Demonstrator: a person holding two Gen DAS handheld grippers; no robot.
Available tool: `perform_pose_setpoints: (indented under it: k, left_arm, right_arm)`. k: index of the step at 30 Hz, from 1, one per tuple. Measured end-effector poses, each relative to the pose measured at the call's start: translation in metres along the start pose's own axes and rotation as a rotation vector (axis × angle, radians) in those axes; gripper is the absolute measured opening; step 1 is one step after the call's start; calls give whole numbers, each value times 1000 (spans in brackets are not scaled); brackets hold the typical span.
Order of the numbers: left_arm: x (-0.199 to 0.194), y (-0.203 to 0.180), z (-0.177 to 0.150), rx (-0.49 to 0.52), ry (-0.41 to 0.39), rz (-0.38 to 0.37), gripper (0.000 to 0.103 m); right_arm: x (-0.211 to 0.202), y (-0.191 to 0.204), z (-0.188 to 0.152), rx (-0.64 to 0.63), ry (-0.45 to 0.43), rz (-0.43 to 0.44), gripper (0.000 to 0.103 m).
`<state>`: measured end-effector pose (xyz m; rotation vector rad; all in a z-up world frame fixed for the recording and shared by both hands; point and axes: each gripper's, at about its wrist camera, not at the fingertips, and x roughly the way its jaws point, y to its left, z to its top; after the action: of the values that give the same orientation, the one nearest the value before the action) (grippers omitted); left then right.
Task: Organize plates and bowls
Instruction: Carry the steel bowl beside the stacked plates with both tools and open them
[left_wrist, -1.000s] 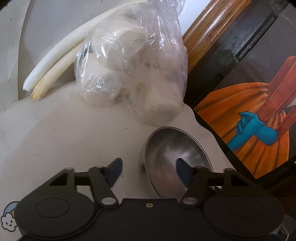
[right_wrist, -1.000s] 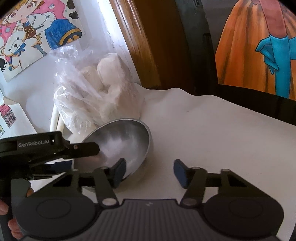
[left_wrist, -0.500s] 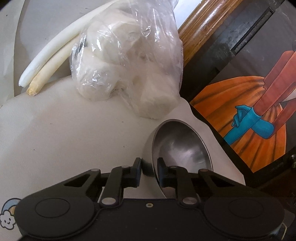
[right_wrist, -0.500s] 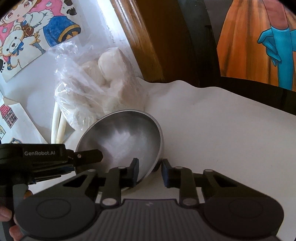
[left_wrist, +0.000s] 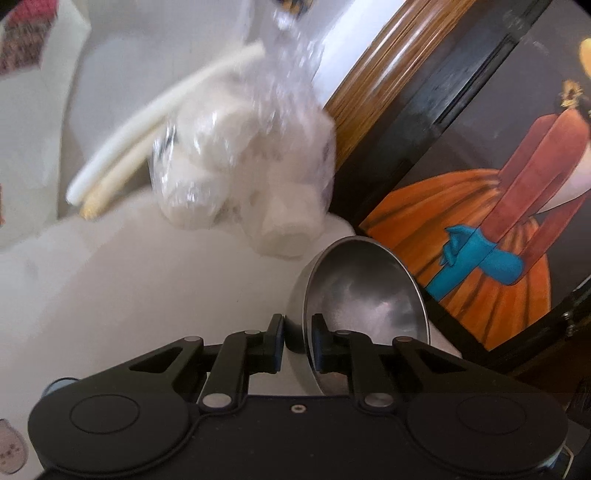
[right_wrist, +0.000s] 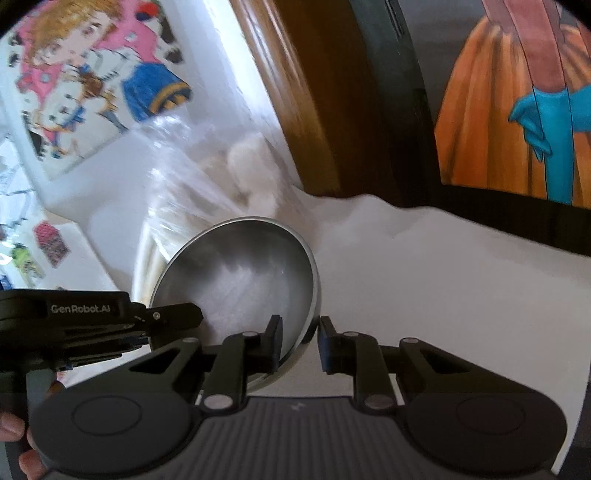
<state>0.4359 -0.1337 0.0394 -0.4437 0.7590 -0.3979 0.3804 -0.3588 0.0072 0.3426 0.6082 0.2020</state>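
Note:
A shiny steel bowl (left_wrist: 364, 291) is held tilted above the white table (left_wrist: 129, 280). My left gripper (left_wrist: 298, 341) is shut on the bowl's near rim, one finger inside and one outside. In the right wrist view the same bowl (right_wrist: 240, 273) leans to the left, and my right gripper (right_wrist: 300, 343) is shut on its right rim. The left gripper's black body (right_wrist: 85, 325) shows there at the left, at the bowl's other side.
A clear plastic bag of white lumps (left_wrist: 243, 173) lies just behind the bowl, with two pale stalks (left_wrist: 147, 129) beside it. A wooden post (left_wrist: 376, 70) and a dark-framed painting (left_wrist: 498, 206) stand at the table's back right. Cartoon stickers (right_wrist: 92, 81) cover the left wall.
Both grippers closed on the bowl's rim from opposite sides. The bowl has since risen off the table and tilted; the background is blurred with motion.

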Motion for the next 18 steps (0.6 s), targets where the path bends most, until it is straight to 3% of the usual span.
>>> perform_pose_setpoints:
  k: [10,18]
  left_arm:
    - [-96,1,-18,23,-53,-44,16]
    - [-165,27,-58,8,-55,-44,15]
  right_arm:
    - [-80,46,-9,-85,-47,65,23]
    - [-130,93,-58,-134,-51,89,23]
